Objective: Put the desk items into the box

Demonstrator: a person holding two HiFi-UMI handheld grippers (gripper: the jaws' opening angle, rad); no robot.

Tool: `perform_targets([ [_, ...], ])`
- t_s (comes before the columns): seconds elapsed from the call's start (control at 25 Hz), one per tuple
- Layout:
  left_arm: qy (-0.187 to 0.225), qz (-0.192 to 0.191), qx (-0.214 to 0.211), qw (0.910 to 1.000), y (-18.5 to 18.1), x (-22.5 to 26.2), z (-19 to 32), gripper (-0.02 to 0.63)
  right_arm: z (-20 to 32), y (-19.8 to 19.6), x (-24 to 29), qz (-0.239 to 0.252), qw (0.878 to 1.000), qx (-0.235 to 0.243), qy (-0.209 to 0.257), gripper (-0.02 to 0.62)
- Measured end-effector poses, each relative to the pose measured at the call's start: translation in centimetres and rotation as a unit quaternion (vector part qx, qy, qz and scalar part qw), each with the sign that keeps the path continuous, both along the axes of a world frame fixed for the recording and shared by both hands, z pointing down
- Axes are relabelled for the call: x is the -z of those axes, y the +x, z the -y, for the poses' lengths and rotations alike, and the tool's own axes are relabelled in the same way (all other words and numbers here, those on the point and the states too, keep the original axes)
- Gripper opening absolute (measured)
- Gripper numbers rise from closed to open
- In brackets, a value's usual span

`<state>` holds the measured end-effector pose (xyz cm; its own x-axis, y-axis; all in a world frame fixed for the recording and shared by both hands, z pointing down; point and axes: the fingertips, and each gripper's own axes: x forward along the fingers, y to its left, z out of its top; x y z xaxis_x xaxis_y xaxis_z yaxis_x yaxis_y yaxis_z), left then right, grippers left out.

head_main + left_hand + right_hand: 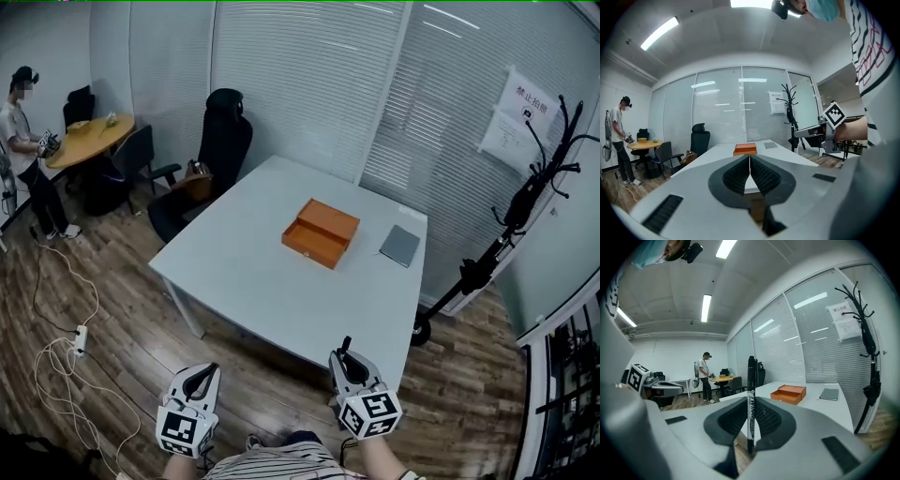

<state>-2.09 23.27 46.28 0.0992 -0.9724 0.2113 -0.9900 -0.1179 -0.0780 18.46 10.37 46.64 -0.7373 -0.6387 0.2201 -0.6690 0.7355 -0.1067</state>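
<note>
Marker [751,376] upright, clamped in right gripper [751,399], plain only in right gripper view, left gripper [749,158] jaws together, empty

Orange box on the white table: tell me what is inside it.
The open orange box shows only bare orange floor in its front tray, no items. Whatever lies under the flat rear half is covered.
</note>
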Motion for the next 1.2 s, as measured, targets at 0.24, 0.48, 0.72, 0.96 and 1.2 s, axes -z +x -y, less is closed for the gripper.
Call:
perform_targets([
  [0.24,0.001,-0.018,-0.015,0.9997,-2.4,-1.1,2.0,0.026,1.4,-2.5,-0.2,-0.016,1.0,-0.011,0.006,0.058],
  [0.48,-0.002,-0.03,-0.018,0.9994,-4.4,-2.1,5.2,0.026,4.6,-4.4,-0.6,-0.023,1.0,-0.019,0.006,0.058],
  [0.72,0.002,-0.026,-0.02,0.9995,-6.6,-1.8,10.2,0.026,9.5,-6.7,-0.5,-0.021,1.0,-0.018,0.012,0.058],
  [0.96,0.006,-0.019,-0.025,0.9995,-8.0,-1.3,16.7,0.026,15.5,-8.3,-0.6,-0.023,0.999,-0.017,0.015,0.058],
  [1.2,0.011,-0.017,-0.025,0.9995,-8.9,-1.5,22.9,0.026,21.0,-9.3,-1.4,-0.028,0.999,-0.011,0.014,0.058],
])
